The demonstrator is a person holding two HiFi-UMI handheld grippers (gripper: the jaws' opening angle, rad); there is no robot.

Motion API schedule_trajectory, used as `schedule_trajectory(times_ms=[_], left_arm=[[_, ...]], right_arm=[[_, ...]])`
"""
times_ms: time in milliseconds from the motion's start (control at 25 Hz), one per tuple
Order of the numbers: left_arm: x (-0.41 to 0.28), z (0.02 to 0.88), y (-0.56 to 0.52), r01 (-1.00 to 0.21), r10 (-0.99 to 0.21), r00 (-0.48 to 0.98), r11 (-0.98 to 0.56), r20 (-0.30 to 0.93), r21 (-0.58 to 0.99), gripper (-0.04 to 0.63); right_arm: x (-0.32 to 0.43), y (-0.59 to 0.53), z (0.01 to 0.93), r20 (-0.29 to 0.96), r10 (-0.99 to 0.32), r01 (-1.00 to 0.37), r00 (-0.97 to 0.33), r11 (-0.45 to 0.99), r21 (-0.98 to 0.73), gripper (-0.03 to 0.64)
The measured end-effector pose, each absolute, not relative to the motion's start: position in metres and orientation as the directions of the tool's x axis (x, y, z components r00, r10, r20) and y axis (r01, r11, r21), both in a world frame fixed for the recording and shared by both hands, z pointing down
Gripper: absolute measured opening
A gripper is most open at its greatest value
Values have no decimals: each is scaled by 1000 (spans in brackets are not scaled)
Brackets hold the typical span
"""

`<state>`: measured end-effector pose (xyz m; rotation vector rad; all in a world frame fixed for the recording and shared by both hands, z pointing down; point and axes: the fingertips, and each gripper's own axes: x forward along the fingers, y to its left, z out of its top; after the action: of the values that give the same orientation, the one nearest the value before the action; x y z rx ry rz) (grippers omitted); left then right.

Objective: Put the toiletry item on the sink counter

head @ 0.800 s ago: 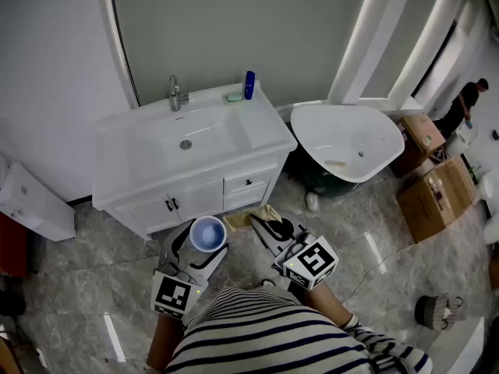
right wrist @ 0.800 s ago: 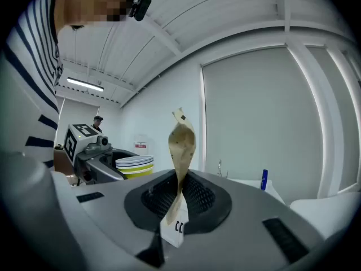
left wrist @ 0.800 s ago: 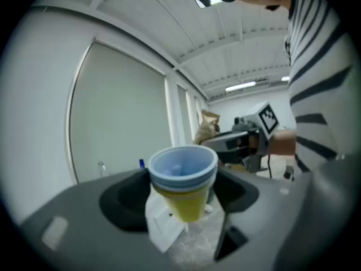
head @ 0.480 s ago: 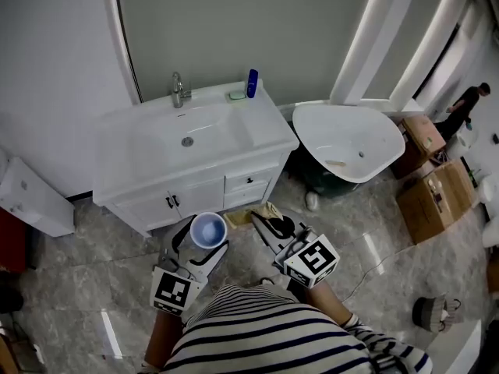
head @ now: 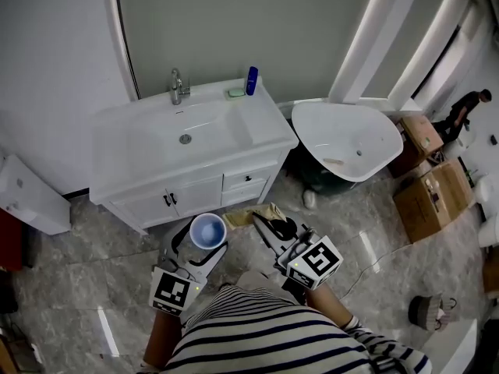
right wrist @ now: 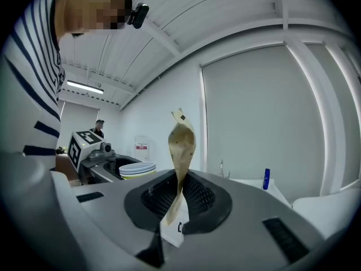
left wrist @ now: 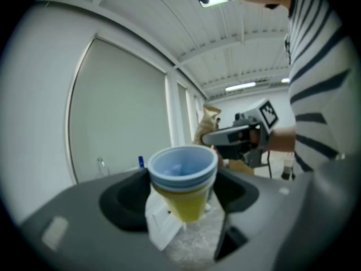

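Firmly, the left gripper's jaws stood wide on either side of a blue-rimmed cup with a yellow lower half, gripping it upright, mouth up. The right gripper's jaws were closed on the lower end of a thin tan packet, which rose twisted above them. Both grippers hung side by side over the grey marble floor. Ahead of both sets of jaws, well apart from them, stood the white tabletop with its sink basin. A faucet, a small green item and a blue bottle sat along its far edge. A white bathtub lay beyond the right jaws.
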<state>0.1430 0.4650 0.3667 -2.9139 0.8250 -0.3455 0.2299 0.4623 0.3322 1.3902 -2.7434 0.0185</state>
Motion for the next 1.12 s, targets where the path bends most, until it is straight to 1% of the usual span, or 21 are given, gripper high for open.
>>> schedule_trajectory(times_ms=[240,520,880,1120], left_arm=[[157,373,451,-490,-506,838,-862,203,-128,351],[175,379,398,-514,-525,825,-851,211,-107,351],[202,360,284,-586,-603,772,-797,201,-144,351],[204,346,230,-655,-675,717,-738,175,-166,351]], right_arm=[[250,447,339,81,-824,-827,-561,562,-21,28],[271,386,344,85,-815,-819,-573,573,-35,28],[297,270,323,59,-749,-751,-660,661,0,28],[301,214,309,32,-695,-695,-719,719,14,28]])
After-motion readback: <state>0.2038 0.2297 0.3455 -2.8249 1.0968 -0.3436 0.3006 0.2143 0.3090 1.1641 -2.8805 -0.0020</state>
